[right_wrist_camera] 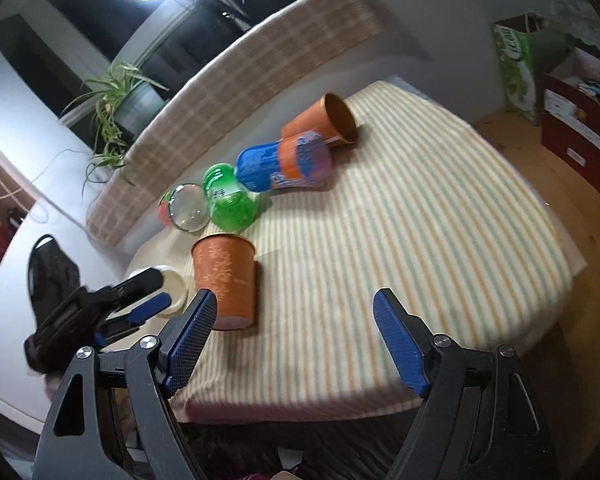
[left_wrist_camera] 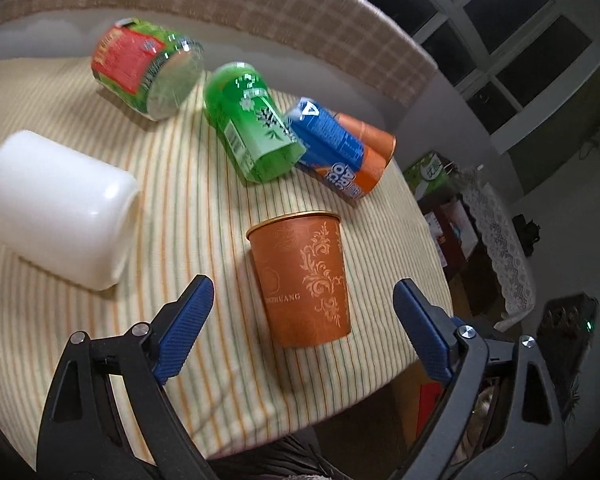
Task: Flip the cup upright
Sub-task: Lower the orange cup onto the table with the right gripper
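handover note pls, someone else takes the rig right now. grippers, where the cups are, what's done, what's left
Left gripper: open, empty, jaws either side of the near orange cup without touching it.
Right gripper: open, empty, above the striped cloth, just right of that cup.
Done: the near orange cup stands upright, rim up, at the front of the cloth.
Left: five lie on their sides. White cup on the left; behind, in a row, the red-and-green cup, green cup, blue-and-orange cup and far orange cup.
The last three lie close together, apparently touching, so taking one may roll its neighbours.
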`<action>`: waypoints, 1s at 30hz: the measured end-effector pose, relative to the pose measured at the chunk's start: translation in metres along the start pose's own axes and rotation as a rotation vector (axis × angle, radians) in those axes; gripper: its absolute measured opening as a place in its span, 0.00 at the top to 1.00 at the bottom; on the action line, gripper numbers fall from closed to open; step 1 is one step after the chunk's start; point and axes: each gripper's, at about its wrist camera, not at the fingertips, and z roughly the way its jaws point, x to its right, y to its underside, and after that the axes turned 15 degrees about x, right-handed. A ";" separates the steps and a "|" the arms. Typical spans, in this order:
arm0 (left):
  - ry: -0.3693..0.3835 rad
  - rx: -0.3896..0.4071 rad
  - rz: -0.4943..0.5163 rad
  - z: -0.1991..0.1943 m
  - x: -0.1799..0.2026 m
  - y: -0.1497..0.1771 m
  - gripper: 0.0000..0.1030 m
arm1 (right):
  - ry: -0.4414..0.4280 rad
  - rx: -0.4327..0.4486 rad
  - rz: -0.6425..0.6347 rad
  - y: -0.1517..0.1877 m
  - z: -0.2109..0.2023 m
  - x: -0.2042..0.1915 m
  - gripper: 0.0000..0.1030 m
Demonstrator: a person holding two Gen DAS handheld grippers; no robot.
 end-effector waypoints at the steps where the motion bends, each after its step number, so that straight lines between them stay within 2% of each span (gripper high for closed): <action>1: 0.001 -0.009 -0.011 0.004 -0.002 0.000 0.11 | 0.004 0.003 0.003 0.000 -0.002 0.002 0.22; 4: -0.002 -0.043 -0.047 0.019 -0.008 -0.001 0.18 | 0.012 0.011 0.004 0.000 -0.007 0.009 0.22; 16: 0.001 -0.116 -0.172 0.058 -0.027 -0.001 0.18 | 0.035 0.005 0.021 0.005 -0.007 0.025 0.22; 21: 0.001 -0.118 -0.176 0.062 -0.026 -0.001 0.20 | 0.052 -0.006 0.022 0.008 -0.002 0.029 0.22; 30: 0.019 -0.108 -0.140 0.064 -0.018 -0.003 0.34 | 0.057 -0.035 0.010 0.015 0.007 0.026 0.22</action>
